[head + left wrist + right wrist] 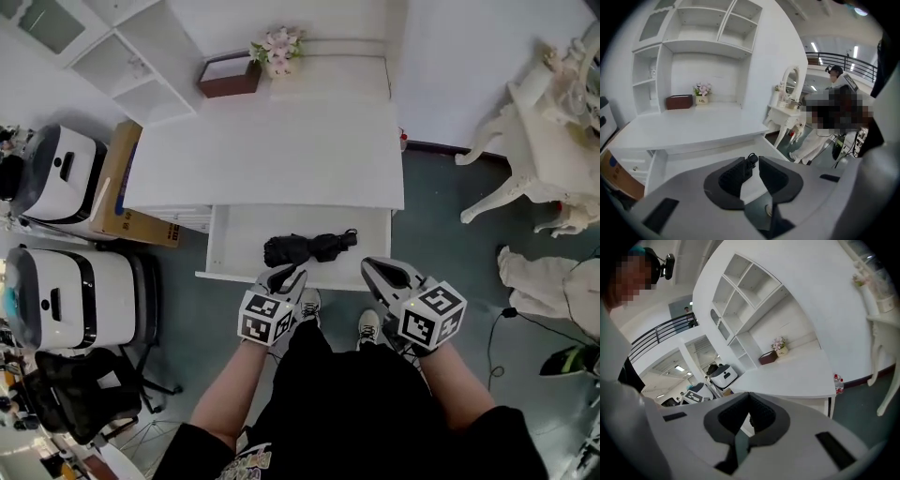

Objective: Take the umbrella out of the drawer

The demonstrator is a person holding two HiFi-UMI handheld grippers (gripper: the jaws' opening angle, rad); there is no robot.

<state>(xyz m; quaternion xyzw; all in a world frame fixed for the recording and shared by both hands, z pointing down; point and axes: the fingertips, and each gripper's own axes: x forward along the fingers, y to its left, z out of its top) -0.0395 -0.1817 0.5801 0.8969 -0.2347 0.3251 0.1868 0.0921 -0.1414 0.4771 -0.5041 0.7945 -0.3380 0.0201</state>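
text: pot (pixel 701 99) label too small to read | white desk (pixel 272 159), grey-green floor (pixel 441 244) | drawer (pixel 234 234) open; folded black umbrella (pixel 307 247) mid-drawer, long axis parallel to front edge, strap end right | left gripper (pixel 289 275) at drawer's front edge, jaws narrowly apart, empty | right gripper (pixel 370 266) jaws together, empty

A white desk (pixel 262 155) stands against a white wall (pixel 469 56), with an open white shelf unit (pixel 122 56) at its left. The floor (pixel 450 234) is dark grey-green. An ornate white dressing table (pixel 534 141) stands at the right — a cardboard box (pixel 117 187) and two white machines (pixel 61 173) at the left. Ceiling strip lights (pixel 814 47) are lit above a black railing (pixel 848 65).
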